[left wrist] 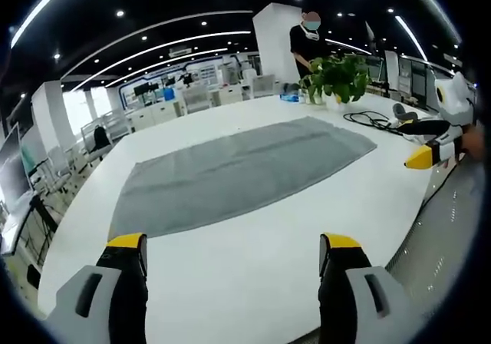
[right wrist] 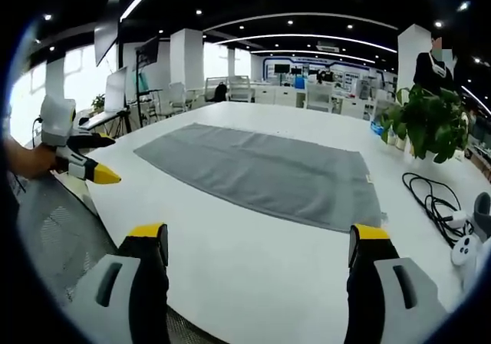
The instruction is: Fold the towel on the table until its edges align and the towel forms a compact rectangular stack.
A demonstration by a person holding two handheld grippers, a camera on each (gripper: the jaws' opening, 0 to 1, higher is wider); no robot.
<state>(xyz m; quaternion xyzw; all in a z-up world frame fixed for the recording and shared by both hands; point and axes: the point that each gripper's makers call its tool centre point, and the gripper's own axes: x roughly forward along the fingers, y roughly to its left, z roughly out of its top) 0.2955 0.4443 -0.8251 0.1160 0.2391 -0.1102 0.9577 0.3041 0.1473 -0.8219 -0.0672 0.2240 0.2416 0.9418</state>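
A grey towel (left wrist: 238, 171) lies spread flat on the white table (left wrist: 253, 267); the right gripper view shows the same towel (right wrist: 261, 171) as one wide sheet. My left gripper (left wrist: 232, 256) stands open near the table's front edge, short of the towel, with nothing between its jaws. My right gripper (right wrist: 259, 248) is open too, over bare table in front of the towel. The right gripper (left wrist: 430, 148) comes in from the right of the left gripper view. In the right gripper view the left gripper (right wrist: 80, 160) shows at the left, held by a hand.
A potted green plant (left wrist: 337, 75) stands at the table's far side, with a person (left wrist: 307, 41) behind it. Black cables (right wrist: 433, 198) and a white controller (right wrist: 464, 248) lie on the table beyond the towel's end. Desks and chairs fill the room behind.
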